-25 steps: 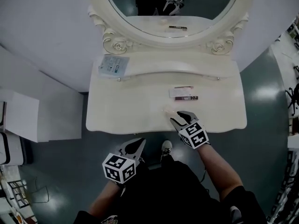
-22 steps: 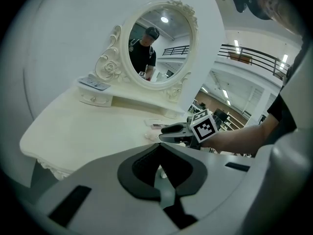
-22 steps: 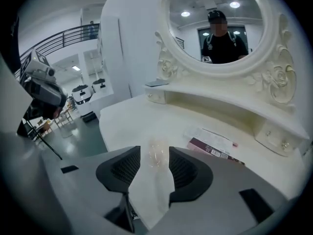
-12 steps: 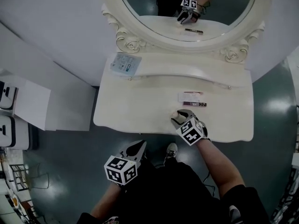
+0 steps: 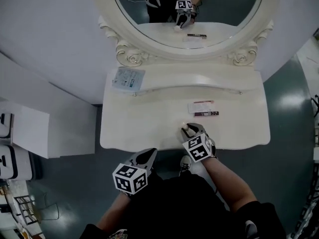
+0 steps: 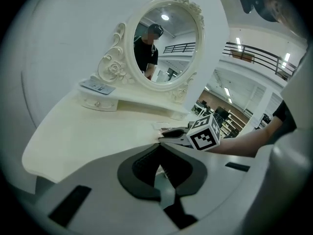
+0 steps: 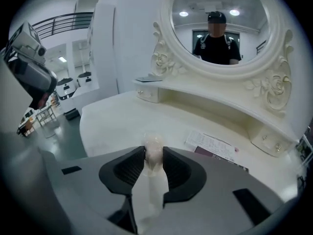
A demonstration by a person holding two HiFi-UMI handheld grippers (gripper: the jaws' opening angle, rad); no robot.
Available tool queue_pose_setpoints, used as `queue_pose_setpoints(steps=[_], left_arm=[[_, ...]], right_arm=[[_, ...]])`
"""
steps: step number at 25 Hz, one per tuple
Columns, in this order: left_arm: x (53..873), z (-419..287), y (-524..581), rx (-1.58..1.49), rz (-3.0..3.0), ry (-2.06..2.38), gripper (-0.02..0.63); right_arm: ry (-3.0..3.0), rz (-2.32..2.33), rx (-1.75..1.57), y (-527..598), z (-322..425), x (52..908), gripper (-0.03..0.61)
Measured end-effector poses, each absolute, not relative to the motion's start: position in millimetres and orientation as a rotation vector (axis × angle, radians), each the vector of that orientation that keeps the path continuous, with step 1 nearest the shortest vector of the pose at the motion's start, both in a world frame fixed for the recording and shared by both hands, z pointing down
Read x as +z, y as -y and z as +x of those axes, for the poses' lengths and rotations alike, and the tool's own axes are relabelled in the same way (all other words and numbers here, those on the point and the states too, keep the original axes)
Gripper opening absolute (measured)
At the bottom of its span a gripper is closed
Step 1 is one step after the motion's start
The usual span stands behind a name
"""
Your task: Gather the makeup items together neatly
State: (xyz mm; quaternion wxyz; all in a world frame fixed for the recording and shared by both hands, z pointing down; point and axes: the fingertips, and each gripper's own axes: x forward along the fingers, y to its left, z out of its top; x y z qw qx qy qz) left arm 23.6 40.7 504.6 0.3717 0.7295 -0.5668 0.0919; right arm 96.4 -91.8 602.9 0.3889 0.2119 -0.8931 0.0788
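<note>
A pale, rounded makeup tube (image 7: 153,148) lies near the front edge of the cream dressing table (image 5: 144,123). My right gripper (image 5: 187,130) points down at it; its jaws have just been closing and the pads now press on the tube (image 5: 185,129) from both sides. A flat pink-white packet (image 5: 201,106) and a slim dark stick (image 5: 206,113) lie just beyond, also seen as the packet (image 7: 211,143) in the right gripper view. My left gripper (image 5: 148,154) hangs shut and empty in front of the table edge; its closed tips (image 6: 159,151) aim across the tabletop.
A bluish packet (image 5: 128,78) rests on the raised shelf at the left, below the oval mirror (image 5: 189,4) with its carved frame. A white cabinet (image 5: 30,128) stands left of the table. The person's legs and a shoe (image 5: 185,164) are under the front edge.
The right gripper has sunk onto the tabletop near the front edge and its jaws have closed round the pale tube. The left gripper stays low in front of the table.
</note>
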Motion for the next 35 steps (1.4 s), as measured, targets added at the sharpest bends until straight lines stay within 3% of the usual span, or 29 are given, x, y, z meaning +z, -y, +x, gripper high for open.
queue_pose_setpoints(steps=[8,19,35], left_arm=[[500.9,-32.6,-21.4,0.307,2.024,1.289,0.009],[513.7,-109.7,-31.3,0.341,2.123,1.095,0.009],[522.4,-160.6,-43.1,0.336,2.145,1.021,0.009]], right_arm=[[2.244,0.85,0.486,88.1,42.7,588.5,0.133],[2.138,1.037,0.54,79.6,-38.1,594.6,0.133],[1.992,1.141,0.498,69.6,-56.9,617.3,0.147]])
